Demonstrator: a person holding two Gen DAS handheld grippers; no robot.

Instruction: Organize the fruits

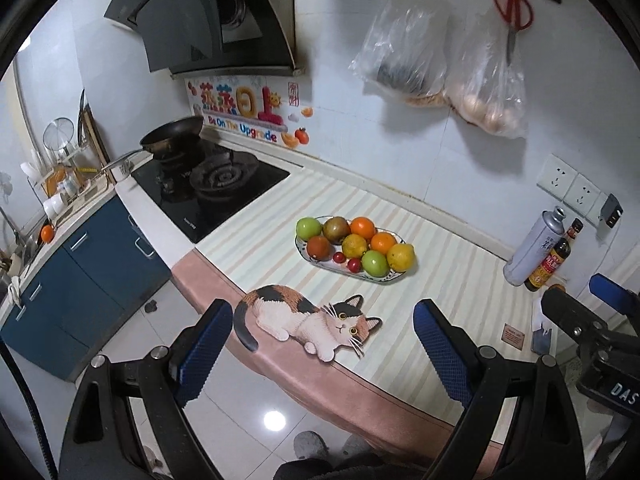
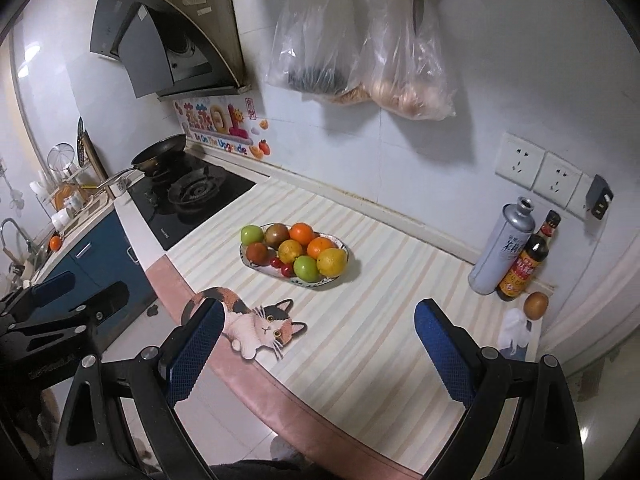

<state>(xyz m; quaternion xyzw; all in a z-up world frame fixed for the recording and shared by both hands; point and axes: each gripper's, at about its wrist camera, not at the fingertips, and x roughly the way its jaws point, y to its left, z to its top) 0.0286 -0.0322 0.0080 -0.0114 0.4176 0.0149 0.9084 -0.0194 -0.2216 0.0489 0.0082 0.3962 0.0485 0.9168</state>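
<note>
Fruit fills the oval plate (image 2: 343, 249) beyond the cat-shaped mat (image 2: 256, 326) — both grippers, left gripper (image 1: 324, 340) and right gripper (image 2: 316, 340), hang near that mat, fingers spread, empty. Best approach: descend from above onto an edge fruit — not a middle one.

wall sticker (image 1: 245, 114): "Be On The Upgrade" is read beneath large Chinese characters, far left under the hood | right hand-held gripper (image 1: 612, 390): "DAS" is seen on its body, cut off at the frame edge | bottle (image 2: 520, 270) and can (image 2: 502, 250) labels: Chinese print, too small to be read
</note>
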